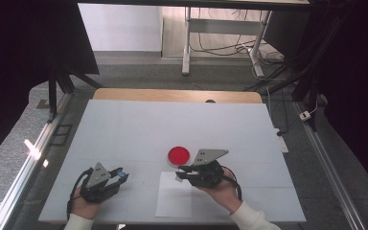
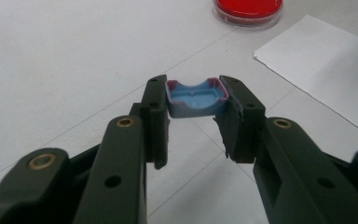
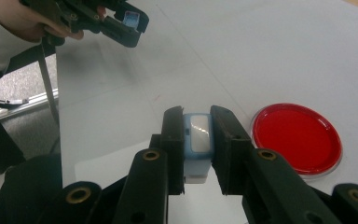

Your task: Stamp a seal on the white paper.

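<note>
**White desk, stamp set in two parts**

Stamp body (image 3: 197, 144): clamped upright in right tongs (image 1: 181, 174), over the paper sheet (image 1: 174, 197). Red ink pad (image 1: 178, 155): just beyond those tongs, nearer them. Blue cap (image 2: 196, 96): clamped in left tongs (image 1: 123, 174), well apart.

You're working in a lab or test-rig room, not a home. You're sitting at a white-topped table (image 1: 124, 124) on a wooden base, with black curtains (image 1: 24, 52) hanging on both sides beyond your left gripper (image 1: 106, 181) and right gripper (image 1: 191, 173). Aluminium rails (image 1: 19, 177) are running along the floor edges. Ahead of both claws, cables (image 1: 230, 48) are lying loose under a metal-legged bench (image 1: 188, 43) on grey carpet.
</note>
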Demonstrator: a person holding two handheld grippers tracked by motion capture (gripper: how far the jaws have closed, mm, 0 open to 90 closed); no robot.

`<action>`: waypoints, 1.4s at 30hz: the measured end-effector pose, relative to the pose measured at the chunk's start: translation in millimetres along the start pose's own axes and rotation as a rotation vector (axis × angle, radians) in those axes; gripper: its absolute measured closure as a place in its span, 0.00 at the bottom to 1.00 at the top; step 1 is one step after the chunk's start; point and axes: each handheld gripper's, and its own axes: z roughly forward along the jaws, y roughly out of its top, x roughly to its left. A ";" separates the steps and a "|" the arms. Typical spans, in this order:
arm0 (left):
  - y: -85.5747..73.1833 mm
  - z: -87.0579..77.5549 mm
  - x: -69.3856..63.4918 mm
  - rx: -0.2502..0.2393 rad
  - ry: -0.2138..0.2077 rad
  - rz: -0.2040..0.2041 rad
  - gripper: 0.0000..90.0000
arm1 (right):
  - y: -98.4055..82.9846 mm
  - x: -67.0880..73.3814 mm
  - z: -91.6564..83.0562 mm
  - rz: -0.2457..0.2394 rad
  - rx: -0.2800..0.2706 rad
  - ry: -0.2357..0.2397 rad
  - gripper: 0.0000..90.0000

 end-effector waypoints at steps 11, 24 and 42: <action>-0.2 0.3 -0.1 0.002 0.000 0.000 0.72 | -2.9 6.5 8.6 -0.017 0.029 0.019 0.83; -0.5 0.7 0.3 0.005 -0.003 0.000 0.72 | -9.9 8.1 20.5 -0.036 0.070 0.021 0.83; -0.7 1.5 -0.2 0.009 -0.007 -0.002 0.72 | -14.8 10.4 29.9 -0.051 0.085 0.018 0.83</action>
